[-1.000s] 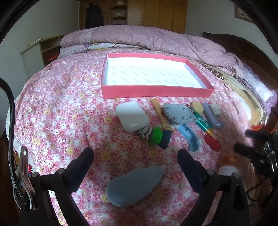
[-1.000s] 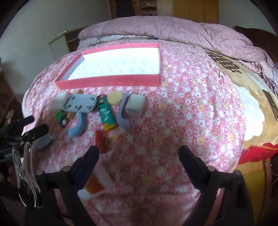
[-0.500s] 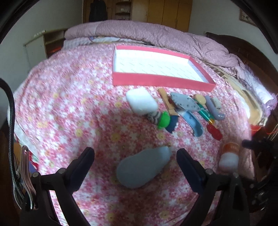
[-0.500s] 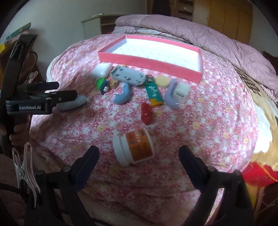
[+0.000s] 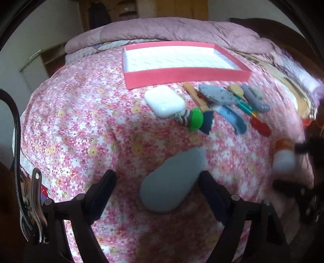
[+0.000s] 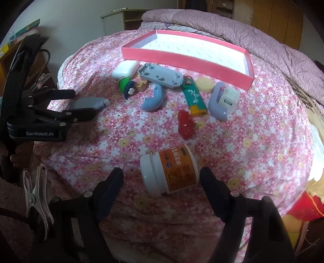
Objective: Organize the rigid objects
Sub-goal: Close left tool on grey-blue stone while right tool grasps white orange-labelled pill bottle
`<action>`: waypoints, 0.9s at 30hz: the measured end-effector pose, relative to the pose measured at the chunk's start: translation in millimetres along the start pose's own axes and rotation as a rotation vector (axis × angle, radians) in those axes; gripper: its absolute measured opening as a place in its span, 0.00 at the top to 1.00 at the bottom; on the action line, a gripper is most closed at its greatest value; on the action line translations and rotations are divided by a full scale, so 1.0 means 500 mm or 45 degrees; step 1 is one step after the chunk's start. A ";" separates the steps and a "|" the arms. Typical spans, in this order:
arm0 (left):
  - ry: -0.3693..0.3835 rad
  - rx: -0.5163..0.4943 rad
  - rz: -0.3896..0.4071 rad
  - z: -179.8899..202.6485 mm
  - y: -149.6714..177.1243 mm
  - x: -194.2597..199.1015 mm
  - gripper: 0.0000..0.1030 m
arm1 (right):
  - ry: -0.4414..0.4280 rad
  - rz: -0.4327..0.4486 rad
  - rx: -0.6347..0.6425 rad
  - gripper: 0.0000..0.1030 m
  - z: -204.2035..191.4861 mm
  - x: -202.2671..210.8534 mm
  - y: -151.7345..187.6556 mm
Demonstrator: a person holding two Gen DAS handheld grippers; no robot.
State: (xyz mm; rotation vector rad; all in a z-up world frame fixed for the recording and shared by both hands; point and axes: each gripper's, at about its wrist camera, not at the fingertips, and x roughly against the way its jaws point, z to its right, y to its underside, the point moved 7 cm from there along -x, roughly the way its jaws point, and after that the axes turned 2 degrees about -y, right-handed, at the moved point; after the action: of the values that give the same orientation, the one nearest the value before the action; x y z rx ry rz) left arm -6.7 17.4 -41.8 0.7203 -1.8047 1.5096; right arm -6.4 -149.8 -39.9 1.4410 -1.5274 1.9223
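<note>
A pink-walled white tray [image 5: 186, 76] [image 6: 182, 58] lies at the back of a flowered bed. A grey oblong object [image 5: 172, 182] [image 6: 89, 103] lies between the fingers of my open left gripper [image 5: 156, 184] [image 6: 77, 102]. A white jar with an orange label [image 6: 170, 170] [image 5: 283, 153] lies on its side between the fingers of my open right gripper [image 6: 162, 180]. In front of the tray lie a white case [image 5: 164, 101], a green-capped figure [image 5: 192, 119], a grey plate [image 6: 160, 74], a blue curved piece [image 6: 154, 99], a green lighter [image 6: 193, 97] and a red toy [image 6: 185, 124].
A yellow disc [image 6: 204, 85] and a lilac holder with a white plug [image 6: 224, 101] lie at the row's right end. A mauve quilt [image 6: 263, 40] is bunched behind the tray. A white shelf unit [image 6: 119, 18] stands beyond the bed's left side.
Both grippers have moved forward and down. The grey object now sits between my left fingers and the jar between my right fingers. Both stay open.
</note>
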 end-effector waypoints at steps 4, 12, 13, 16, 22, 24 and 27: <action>0.006 -0.073 0.042 0.024 0.009 -0.001 0.20 | -0.004 -0.004 -0.014 0.31 0.003 -0.004 0.002; 0.097 -0.125 0.066 0.059 0.000 0.007 0.53 | 0.009 0.007 -0.036 0.49 0.010 -0.001 0.002; 0.093 -0.130 0.067 0.062 -0.001 0.008 0.54 | 0.007 0.008 -0.038 0.49 0.011 0.000 0.003; 0.116 -0.118 0.063 0.067 -0.005 0.013 0.55 | 0.012 0.011 -0.032 0.49 0.009 0.002 0.004; 0.134 -0.062 0.096 0.056 -0.025 0.032 0.55 | 0.024 0.025 -0.024 0.49 0.015 0.013 -0.009; 0.135 -0.039 0.110 0.051 -0.036 0.038 0.55 | 0.028 0.035 -0.028 0.49 0.019 0.017 -0.016; 0.119 -0.020 0.129 0.041 -0.055 0.046 0.55 | 0.024 0.044 -0.044 0.49 0.029 0.022 -0.031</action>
State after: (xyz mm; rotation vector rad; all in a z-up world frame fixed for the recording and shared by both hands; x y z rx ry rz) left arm -2.7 -7.5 -9.3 0.5487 -1.8044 1.5666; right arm 7.2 -159.6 -23.3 1.3874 -1.5794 1.9135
